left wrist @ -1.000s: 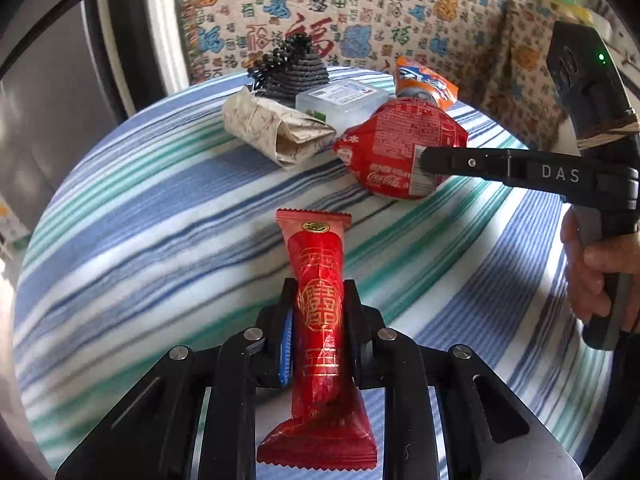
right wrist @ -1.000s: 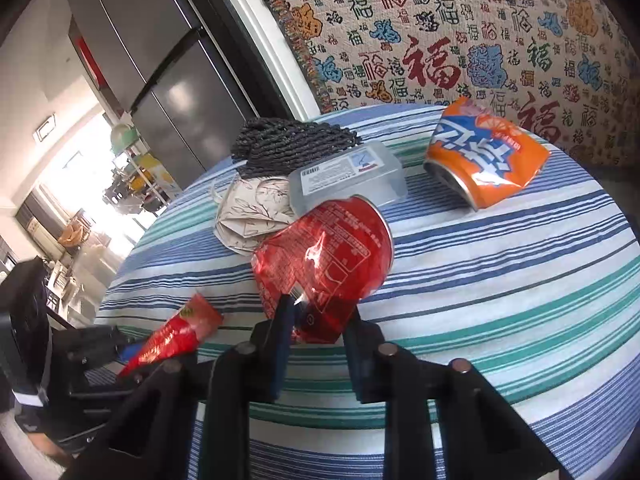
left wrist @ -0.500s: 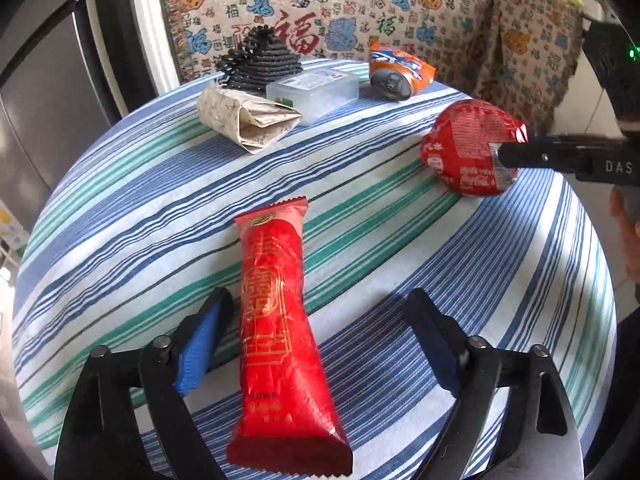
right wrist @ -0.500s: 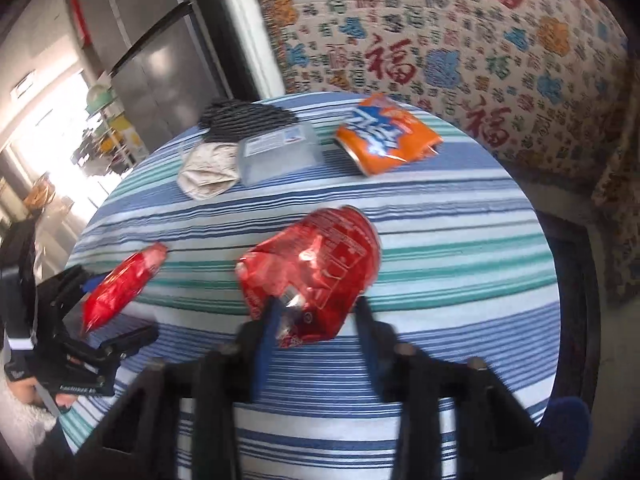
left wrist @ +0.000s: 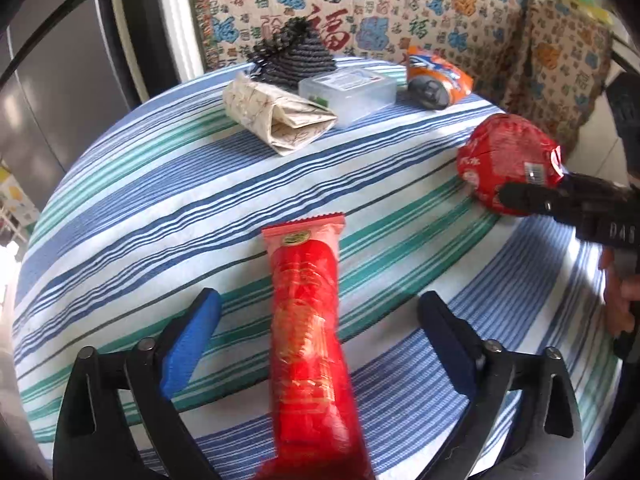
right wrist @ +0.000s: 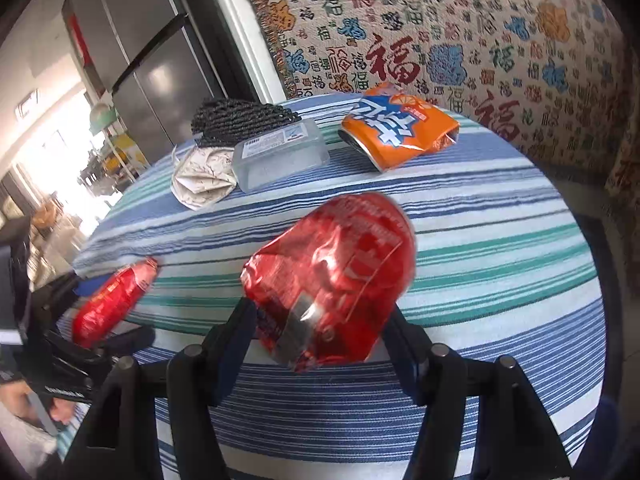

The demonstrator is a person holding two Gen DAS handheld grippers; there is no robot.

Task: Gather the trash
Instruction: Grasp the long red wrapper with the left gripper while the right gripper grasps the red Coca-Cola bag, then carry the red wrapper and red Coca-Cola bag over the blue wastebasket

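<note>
While crumpled red can (right wrist: 332, 280) glints; glossy wrapper (left wrist: 310, 332) long, flat.

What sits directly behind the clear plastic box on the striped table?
Behind the clear plastic box lies a black mesh bundle, touching its back edge; the patterned blanket hangs beyond. The bundle's lower front is covered by the box.

Striped round table (right wrist: 500, 216), patterned sofa (right wrist: 460, 40), steel fridge (right wrist: 160, 80).

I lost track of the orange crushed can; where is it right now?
In the right wrist view the orange can lies at the table's far edge, just right of the clear plastic box, before the patterned cloth.
</note>
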